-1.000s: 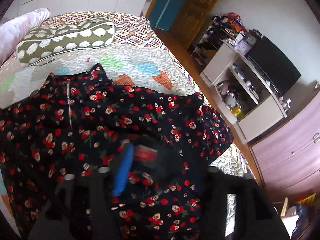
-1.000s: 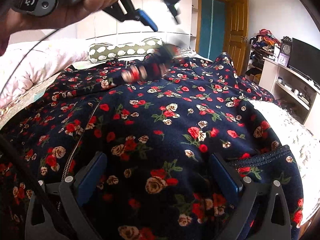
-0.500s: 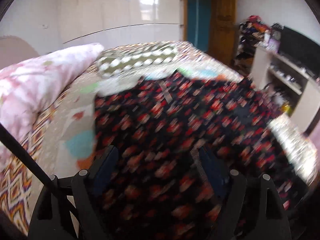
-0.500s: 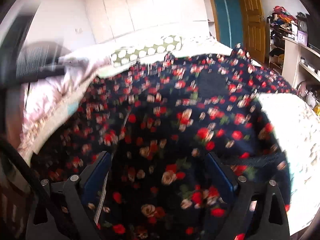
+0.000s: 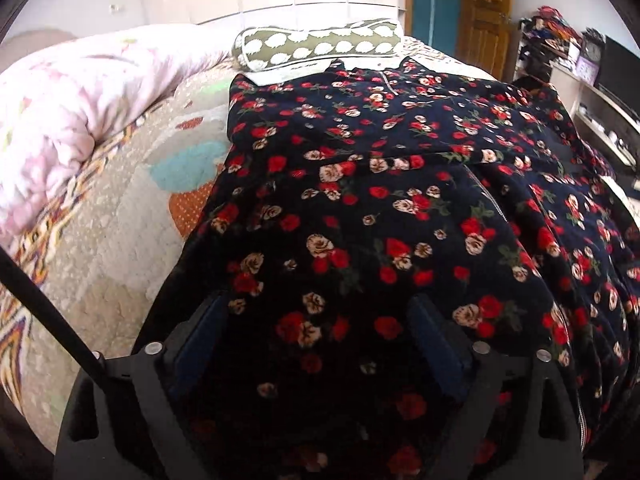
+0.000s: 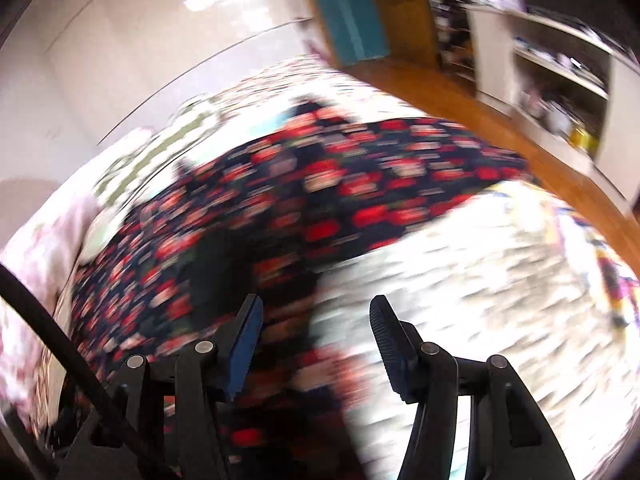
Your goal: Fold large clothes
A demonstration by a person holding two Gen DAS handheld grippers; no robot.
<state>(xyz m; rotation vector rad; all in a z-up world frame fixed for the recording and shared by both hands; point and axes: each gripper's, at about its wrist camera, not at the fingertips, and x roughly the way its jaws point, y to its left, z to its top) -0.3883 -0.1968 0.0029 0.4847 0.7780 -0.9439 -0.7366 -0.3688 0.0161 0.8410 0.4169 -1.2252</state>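
One quilted bed (image 5: 120, 272) carried everything we saw, its cover pale and pebbly with coloured patches. One dark floral garment (image 5: 360, 208), soft and creased, lay spread across it, one fold doubled over. One puffy pink duvet (image 5: 60, 120) and one long spotted pillow (image 5: 320, 46) sat beyond. Our left hand-held gripper (image 5: 320, 344) had just been opening, released above the cloth. Our right hand-held gripper (image 6: 316, 344) had just been closing, pads apart, pressing nothing.

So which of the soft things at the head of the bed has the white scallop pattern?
The olive bolster pillow, lying behind the floral dress; the pink quilt is patchy, not scalloped.
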